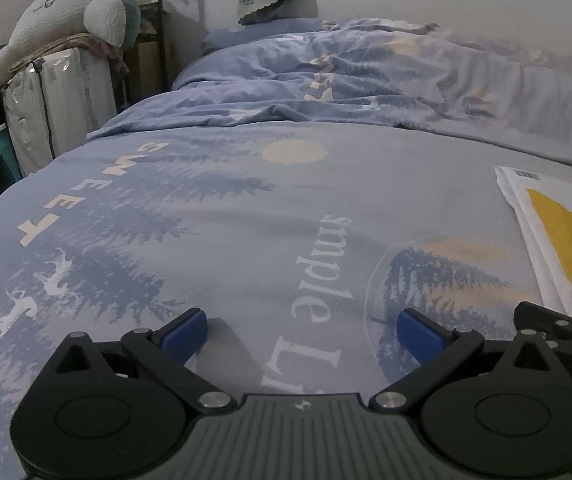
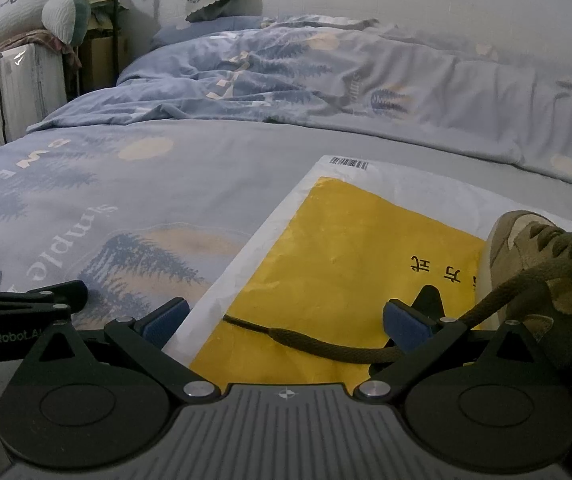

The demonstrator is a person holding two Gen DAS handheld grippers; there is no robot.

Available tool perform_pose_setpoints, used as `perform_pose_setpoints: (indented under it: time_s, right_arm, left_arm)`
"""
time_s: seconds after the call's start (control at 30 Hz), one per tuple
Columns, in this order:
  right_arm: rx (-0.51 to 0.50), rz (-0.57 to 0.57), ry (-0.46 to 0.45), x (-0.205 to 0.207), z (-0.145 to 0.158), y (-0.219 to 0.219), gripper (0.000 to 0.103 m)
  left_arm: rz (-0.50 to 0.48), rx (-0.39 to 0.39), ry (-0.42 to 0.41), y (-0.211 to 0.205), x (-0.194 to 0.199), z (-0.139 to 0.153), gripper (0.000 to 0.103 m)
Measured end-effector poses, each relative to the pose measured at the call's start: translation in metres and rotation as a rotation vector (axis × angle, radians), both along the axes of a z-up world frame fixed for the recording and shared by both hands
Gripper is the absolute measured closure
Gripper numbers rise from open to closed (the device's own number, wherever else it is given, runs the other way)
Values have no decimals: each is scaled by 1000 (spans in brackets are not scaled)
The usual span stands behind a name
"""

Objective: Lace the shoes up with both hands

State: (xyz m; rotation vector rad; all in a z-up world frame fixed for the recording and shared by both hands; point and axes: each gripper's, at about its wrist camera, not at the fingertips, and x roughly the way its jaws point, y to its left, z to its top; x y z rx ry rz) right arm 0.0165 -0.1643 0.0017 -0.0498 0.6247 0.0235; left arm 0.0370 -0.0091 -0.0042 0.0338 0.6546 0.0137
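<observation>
Olive shoe [image 2: 545,264] on yellow bag [image 2: 345,240] | lace [image 2: 325,344] loose | both grippers [image 1: 301,332] [image 2: 286,320] apart

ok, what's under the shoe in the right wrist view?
The shoe sits on a yellow-and-white bag lying on the bedsheet. Its loose lace trails across the bag. Anything directly under the sole is covered.

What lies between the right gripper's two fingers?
In the right wrist view, the open right gripper has the loose dark shoelace between its fingers, lying on the yellow-and-white mailer bag and running back to the olive shoe.
</observation>
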Motion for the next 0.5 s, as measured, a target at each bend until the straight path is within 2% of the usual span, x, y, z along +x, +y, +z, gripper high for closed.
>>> perform_pose_setpoints:
  time_s: [0.5]
  right_arm:
    - [-1, -1, 0, 0, -1, 1, 0]
  left_arm:
    - [0, -11, 0, 2, 1, 0, 0]
